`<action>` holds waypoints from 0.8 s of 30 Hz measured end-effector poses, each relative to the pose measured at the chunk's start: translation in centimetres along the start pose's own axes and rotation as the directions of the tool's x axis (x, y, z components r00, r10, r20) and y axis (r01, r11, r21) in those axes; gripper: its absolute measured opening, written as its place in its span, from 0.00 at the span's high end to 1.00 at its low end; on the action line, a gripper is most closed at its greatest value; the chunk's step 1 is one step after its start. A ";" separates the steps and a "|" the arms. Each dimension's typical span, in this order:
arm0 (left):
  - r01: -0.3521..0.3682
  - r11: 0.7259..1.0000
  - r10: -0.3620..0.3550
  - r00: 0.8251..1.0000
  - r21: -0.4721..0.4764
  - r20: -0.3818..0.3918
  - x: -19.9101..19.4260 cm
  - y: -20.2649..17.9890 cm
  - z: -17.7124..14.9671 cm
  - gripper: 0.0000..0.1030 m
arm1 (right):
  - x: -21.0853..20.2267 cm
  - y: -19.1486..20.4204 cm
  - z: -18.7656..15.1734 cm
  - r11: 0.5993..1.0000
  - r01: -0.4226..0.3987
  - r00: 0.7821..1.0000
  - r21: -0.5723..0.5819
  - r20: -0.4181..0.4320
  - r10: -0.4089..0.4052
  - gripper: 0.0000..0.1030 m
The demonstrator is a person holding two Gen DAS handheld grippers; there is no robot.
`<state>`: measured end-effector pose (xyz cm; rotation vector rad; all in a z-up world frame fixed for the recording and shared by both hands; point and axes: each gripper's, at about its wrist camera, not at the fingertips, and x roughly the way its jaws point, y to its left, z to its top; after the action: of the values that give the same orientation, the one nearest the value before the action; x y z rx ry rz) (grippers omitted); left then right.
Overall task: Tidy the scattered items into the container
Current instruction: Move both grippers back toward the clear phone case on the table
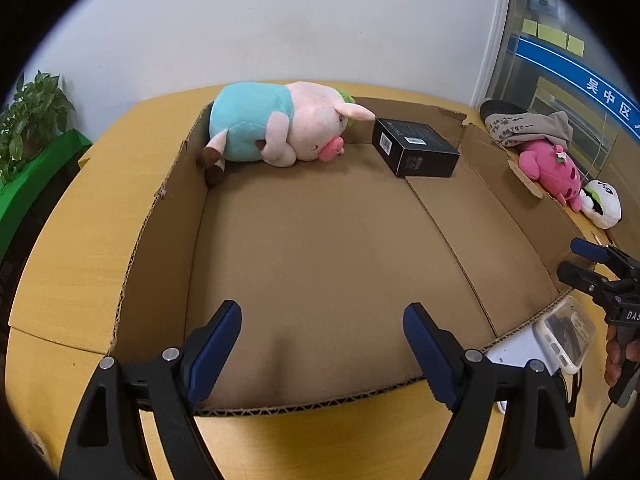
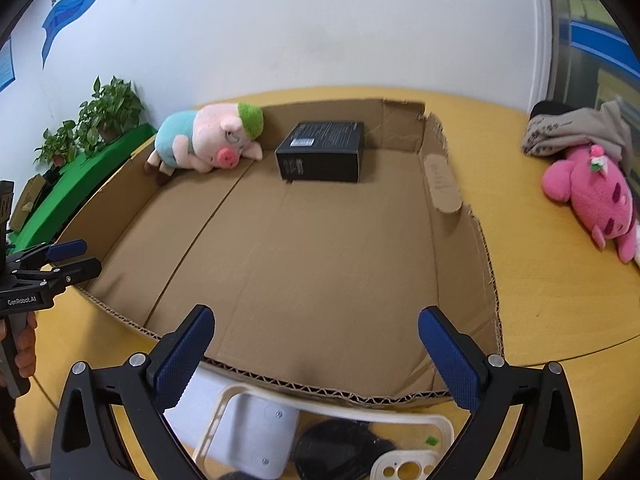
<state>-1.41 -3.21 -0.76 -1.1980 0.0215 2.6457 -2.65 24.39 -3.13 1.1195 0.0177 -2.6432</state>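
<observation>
Right wrist view: both grippers, right gripper and left gripper, gape empty; approach the fluffy pink plush at right low, then lift it into the shallow brown cardboard box.

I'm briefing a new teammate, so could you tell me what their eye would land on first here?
The big shallow cardboard box fills the yellow table, holding a pig plush in its far left corner and a black box beside it. A pink plush lies outside on the right.

Pig and box in tray
</observation>
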 end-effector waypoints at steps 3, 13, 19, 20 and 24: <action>-0.025 1.000 0.025 1.000 0.001 0.014 0.4 -0.1 -0.1 0.18 | -0.2 0.1 -0.5 1.000 0.017 0.999 -0.007 0.049 -0.016 0.00; -0.029 1.000 0.028 0.997 0.011 0.069 0.5 0.2 -0.3 0.17 | -0.3 -0.1 -0.9 0.999 0.031 0.996 -0.011 0.088 -0.030 0.00; -0.026 1.000 0.024 0.997 0.013 0.074 0.5 0.3 -0.1 0.17 | -0.4 -0.1 -1.1 0.999 0.045 0.994 -0.009 0.103 -0.043 0.00; -0.026 1.000 0.025 0.997 0.012 0.072 0.5 0.3 -0.1 0.17 | -0.4 -0.1 -1.0 0.999 0.044 0.994 -0.009 0.103 -0.043 0.00; -0.027 1.000 0.026 0.998 0.005 0.060 0.5 0.2 0.1 0.17 | -0.5 -0.1 -0.9 0.999 0.051 0.994 -0.003 0.101 -0.050 0.00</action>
<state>-1.83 -3.31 -1.05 -1.1234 0.0343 2.7014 -1.69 24.76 -3.44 0.9948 0.0344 -2.7397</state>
